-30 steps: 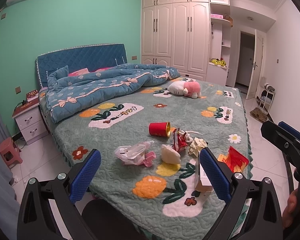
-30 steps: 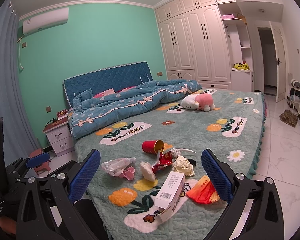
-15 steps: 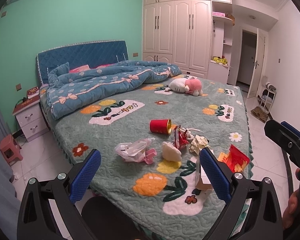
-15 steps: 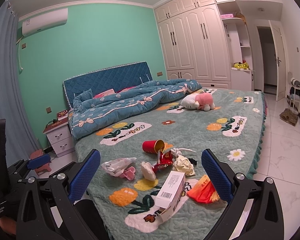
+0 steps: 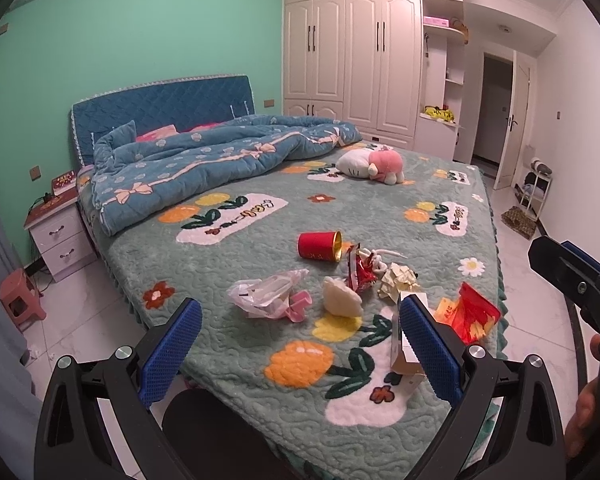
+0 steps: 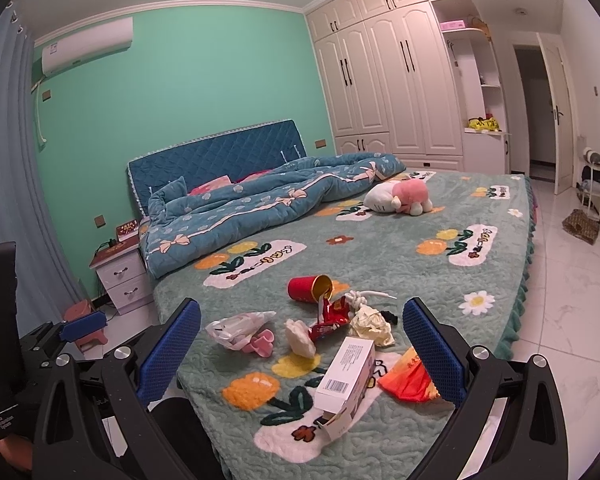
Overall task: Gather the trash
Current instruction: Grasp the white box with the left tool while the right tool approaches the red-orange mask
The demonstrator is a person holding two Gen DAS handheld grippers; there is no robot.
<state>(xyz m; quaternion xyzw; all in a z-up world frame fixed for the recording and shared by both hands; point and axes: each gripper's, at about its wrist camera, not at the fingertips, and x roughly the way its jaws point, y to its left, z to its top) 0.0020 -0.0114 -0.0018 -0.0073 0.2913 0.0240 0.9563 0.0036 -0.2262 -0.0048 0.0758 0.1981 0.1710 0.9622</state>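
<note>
While all the trash sits in one loose pile near the foot corner of the bed point(image 6: 480, 216), basically zero progress to report: nothing picked up yet. From the right wrist view: white carton point(image 6: 346, 376) closest in, lying on its side with an end flap open, red-orange wrapper point(image 6: 406, 376) just beside it at 3 o'clock. Behind the carton, at about 12 o'clock, a crumpled paper ball point(image 6: 370, 324), a red snack wrapper point(image 6: 330, 318) and a white wad point(image 6: 300, 338). Clear plastic bag point(image 6: 236, 326) with a pink bit beside it, out at 10 o'clock. Red cup point(image 6: 310, 288) tipped over at the far edge of the pile, mouth facing the wrappers, can't tell if anything's inside. Some white cord next to it too.

Containers: no bin or trash bag anywhere in either view, so no idea where it all goes. Carton looks empty from the open end, but hard to say.

Right gripper point(image 6: 300, 344) wide apart, holding nothing, hanging short of the pile. Left gripper point(image 5: 300, 344) same deal, spread and empty.

Further out: rumpled blue quilt point(image 6: 260, 204) and a plush toy point(image 6: 398, 198) up the bed, not trash by the look of it. Nightstand point(image 6: 120, 276) at 9 o'clock, wardrobe point(image 6: 384, 80) at 1 o'clock.

So everything's left to do.
</note>
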